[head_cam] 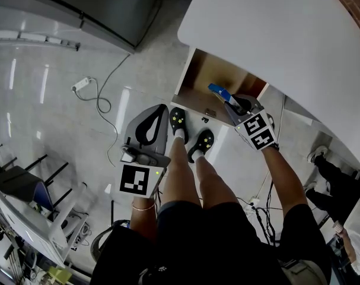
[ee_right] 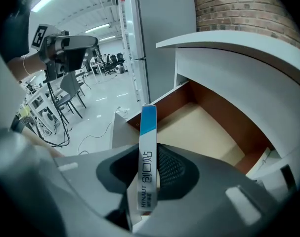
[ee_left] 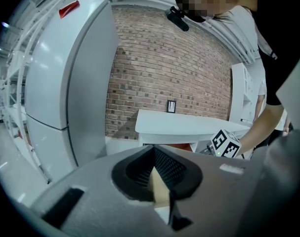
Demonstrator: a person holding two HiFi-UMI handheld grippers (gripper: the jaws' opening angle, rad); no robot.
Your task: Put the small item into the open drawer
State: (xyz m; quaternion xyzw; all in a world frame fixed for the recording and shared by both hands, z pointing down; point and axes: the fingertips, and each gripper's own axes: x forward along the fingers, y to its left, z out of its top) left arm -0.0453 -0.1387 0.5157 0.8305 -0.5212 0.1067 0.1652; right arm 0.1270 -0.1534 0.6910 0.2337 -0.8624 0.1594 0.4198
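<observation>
Blue-white box (ee_right: pixel 148 127): we pinch it edge-on in right gripper (ee_right: pixel 152 157) over drawer (ee_right: pixel 204 127) to drop cleanly; left gripper (ee_left: pixel 155 174) closed, empty, clear.

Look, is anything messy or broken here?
Nothing looks broken or spilled. The wooden drawer is open, and the right claw grips a blue-and-white bandage box at its front edge. Only a loose cable with a power strip trails across the floor.

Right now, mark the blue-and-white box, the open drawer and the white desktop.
blue-and-white box (ee_right: pixel 148 157): right gripper view, on its narrow printed white face.
open drawer (ee_right: pixel 199 127): right gripper view, on the bare pale floor inside.
white desktop (head_cam: pixel 274 34): head view, on the bare top surface.
</observation>
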